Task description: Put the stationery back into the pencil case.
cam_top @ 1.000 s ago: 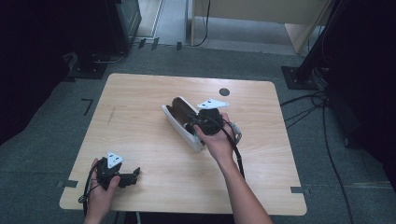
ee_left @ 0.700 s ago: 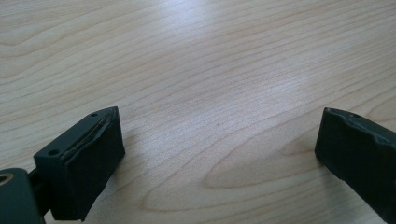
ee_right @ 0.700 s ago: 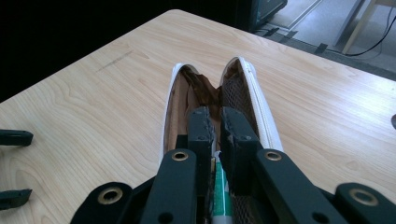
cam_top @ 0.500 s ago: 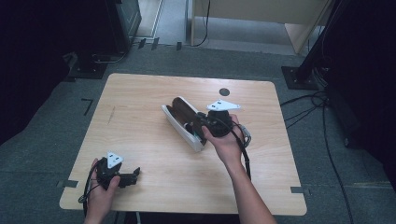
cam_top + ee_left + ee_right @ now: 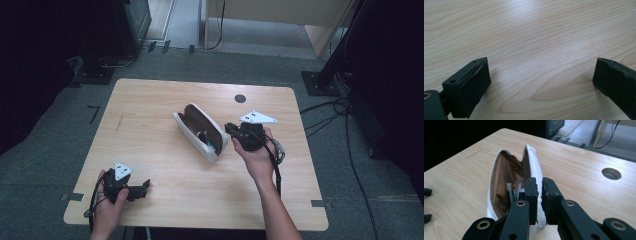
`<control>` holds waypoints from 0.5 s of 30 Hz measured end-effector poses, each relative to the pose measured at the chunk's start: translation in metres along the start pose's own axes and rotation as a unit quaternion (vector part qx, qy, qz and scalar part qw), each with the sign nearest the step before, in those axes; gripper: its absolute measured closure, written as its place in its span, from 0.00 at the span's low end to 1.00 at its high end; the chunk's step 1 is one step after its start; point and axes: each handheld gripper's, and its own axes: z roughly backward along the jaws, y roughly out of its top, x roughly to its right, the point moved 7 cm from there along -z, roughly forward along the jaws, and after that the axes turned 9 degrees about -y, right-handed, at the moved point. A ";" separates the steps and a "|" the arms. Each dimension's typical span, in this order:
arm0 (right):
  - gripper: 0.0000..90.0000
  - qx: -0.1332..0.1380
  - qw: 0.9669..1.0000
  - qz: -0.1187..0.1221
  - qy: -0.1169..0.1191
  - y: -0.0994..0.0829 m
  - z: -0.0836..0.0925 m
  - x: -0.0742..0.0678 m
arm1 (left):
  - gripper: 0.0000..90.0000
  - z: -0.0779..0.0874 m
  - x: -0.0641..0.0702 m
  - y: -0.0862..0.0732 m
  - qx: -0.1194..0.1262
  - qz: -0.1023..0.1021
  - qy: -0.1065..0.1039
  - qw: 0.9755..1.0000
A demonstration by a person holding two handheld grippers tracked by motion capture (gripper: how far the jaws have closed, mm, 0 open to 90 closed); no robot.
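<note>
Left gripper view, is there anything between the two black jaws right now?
No, the left gripper stands with its jaws wide apart and just bare wooden table between them.

Surface (image 5: 150, 115): light wood-grain top, rectangular with rounded corners, standing on grey carpeted floor (image 5: 50, 150).

Round cable hole (image 5: 240, 98): dark, set into the surface near its far edge, right of centre.

Glasses case (image 5: 200, 131): white shell, brown lining, lying open near the middle of the surface, long axis running diagonally; small items sit inside, too small to identify.

Faint dark mark (image 5: 119, 122): short streak on the wood, left of the case.

Left gripper (image 5: 145, 187): resting at the near left corner of the surface.
</note>
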 end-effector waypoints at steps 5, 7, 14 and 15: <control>0.91 -0.002 1.000 -0.005 -0.010 -0.008 0.004 0.010 | 0.01 0.000 0.000 0.000 -0.001 -0.001 0.000 1.000; 0.90 -0.002 1.000 -0.005 -0.012 -0.011 0.006 0.013 | 0.01 0.000 0.000 0.000 -0.001 -0.001 0.000 1.000; 0.74 0.002 1.000 -0.011 -0.024 -0.021 0.012 0.025 | 0.01 0.000 0.000 0.000 -0.001 -0.001 0.000 1.000; 0.69 0.004 1.000 -0.009 -0.029 -0.024 0.013 0.027 | 0.01 0.000 0.000 0.000 0.000 0.000 0.000 1.000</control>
